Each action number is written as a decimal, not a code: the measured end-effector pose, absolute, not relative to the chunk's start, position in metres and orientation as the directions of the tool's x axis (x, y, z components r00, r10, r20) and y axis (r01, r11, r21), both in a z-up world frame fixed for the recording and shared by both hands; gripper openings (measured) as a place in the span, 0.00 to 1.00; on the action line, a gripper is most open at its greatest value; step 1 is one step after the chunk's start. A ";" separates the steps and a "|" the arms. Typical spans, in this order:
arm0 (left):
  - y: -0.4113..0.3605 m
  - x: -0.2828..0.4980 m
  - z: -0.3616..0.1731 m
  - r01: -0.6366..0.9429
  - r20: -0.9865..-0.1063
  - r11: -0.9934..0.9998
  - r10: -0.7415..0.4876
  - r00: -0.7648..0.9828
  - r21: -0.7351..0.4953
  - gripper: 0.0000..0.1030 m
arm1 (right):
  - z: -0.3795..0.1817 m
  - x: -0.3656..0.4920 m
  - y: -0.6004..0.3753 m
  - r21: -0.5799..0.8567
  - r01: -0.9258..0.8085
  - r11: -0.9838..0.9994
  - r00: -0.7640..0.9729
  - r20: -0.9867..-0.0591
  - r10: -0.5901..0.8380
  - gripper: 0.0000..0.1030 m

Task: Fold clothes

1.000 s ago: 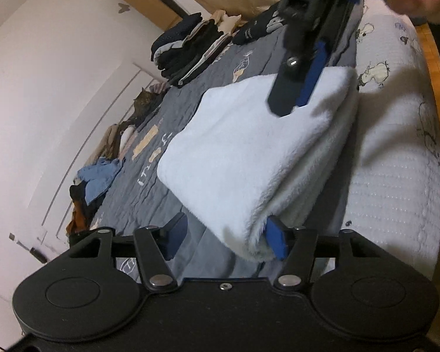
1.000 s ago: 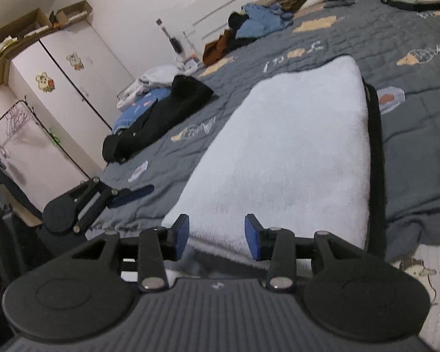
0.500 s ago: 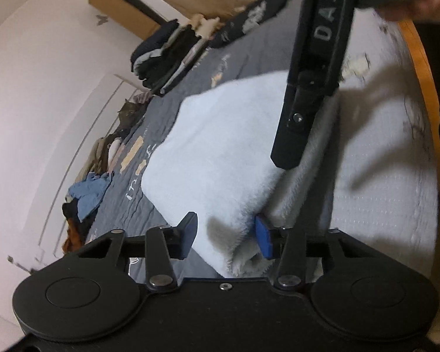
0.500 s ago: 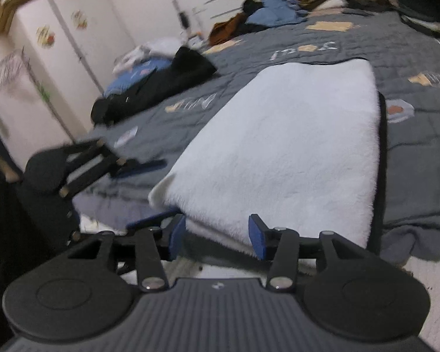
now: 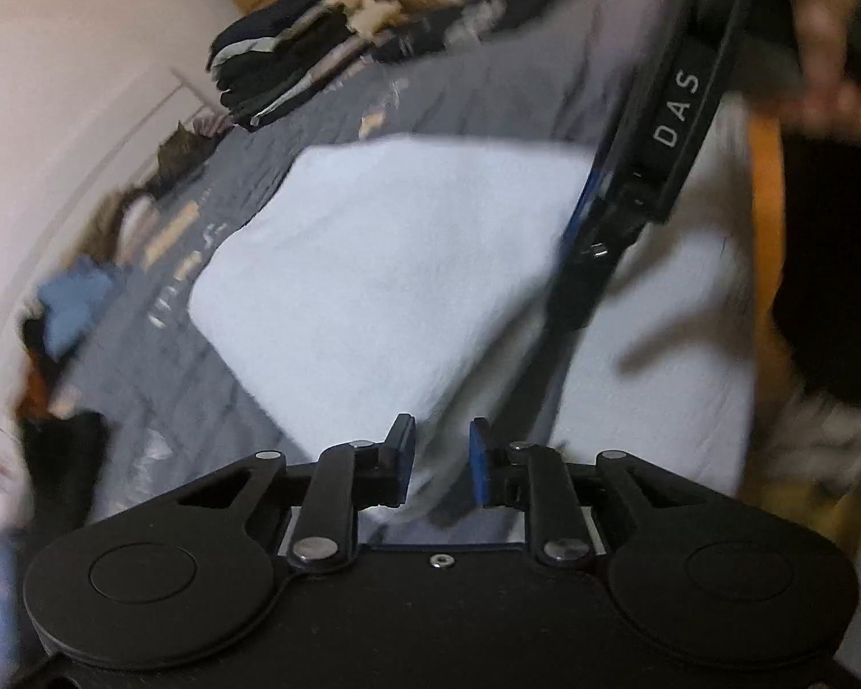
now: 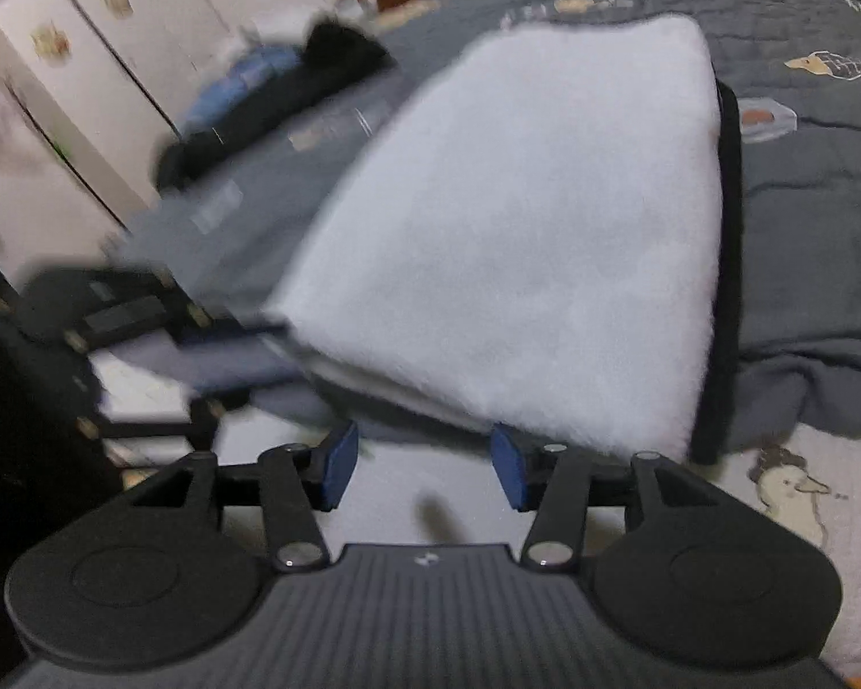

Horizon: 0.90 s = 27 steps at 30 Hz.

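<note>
White fleece garment, already folded flat, lies on the grey quilt at the bed's near edge; left hand-held gripper is closing at its near corner, cloth between the pads, though blur leaves contact uncertain; right hand-held gripper spread, empty, just short of the near edge. Next: probably secure both corners, then fold or lift.

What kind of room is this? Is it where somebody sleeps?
Most likely a bedroom. A folded white fleece lies on a bed with a grey quilt, a stack of folded clothes sits further back, and a white wardrobe stands beside it.
</note>
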<state>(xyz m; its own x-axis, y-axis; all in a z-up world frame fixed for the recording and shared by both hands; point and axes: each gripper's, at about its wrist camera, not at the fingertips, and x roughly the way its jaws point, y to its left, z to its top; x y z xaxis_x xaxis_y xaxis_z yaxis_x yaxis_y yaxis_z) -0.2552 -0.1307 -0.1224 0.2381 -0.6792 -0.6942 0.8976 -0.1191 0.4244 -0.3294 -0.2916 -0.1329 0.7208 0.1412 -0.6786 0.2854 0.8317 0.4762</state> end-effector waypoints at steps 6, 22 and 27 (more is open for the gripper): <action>-0.131 -0.209 -0.088 0.997 -0.638 0.076 -0.769 0.036 -0.035 0.43 | -0.118 -0.358 -0.326 0.667 0.326 0.670 0.860 -0.503 0.083 0.49; -0.170 -0.161 -0.146 0.778 -0.659 0.227 -0.692 -0.294 -0.586 0.48 | -0.144 -0.362 -0.342 0.762 0.378 0.526 0.869 -0.488 0.082 0.49; -0.161 -0.157 -0.129 0.771 -0.605 0.194 -0.742 -0.289 -0.607 0.49 | -0.155 -0.366 -0.346 0.716 0.463 0.522 0.810 -0.581 0.078 0.49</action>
